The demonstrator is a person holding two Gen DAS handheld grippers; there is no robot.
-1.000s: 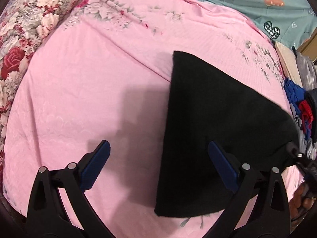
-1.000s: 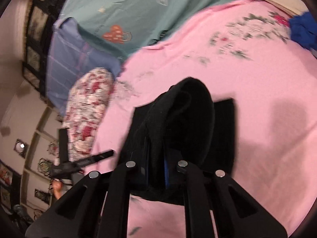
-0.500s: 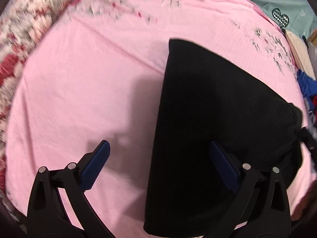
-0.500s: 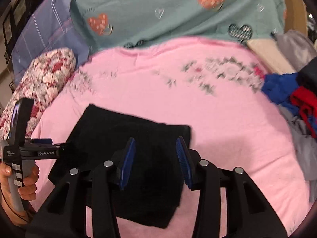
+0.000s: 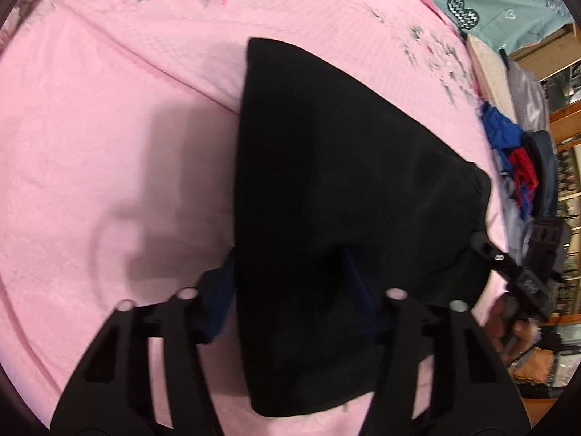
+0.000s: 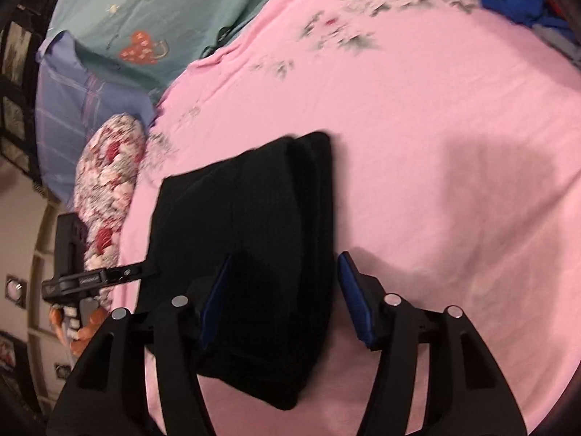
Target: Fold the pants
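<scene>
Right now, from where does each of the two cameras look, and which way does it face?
Left wrist: sits on the left gripper, looks steeply down at the folded black fabric pants; its jaws are closing around the near edge.
Right wrist: sits on the right gripper, looks down; its jaws are opening over the pants' corner, and a hand shows.
Both share the pants and the pink floral bedsheet.

The black pants (image 5: 337,189) are sitting folded up into a compact bundle on the pink bedsheet (image 5: 109,145), lying flat with several layers stacked. From the left wrist view they're looking like a wedge, one sharp corner pointing toward the far side of the bed. In the right wrist view the pants (image 6: 254,239) are showing stacked fold edges along their right side. The fabric's plain, dark and kinda thick.
</scene>
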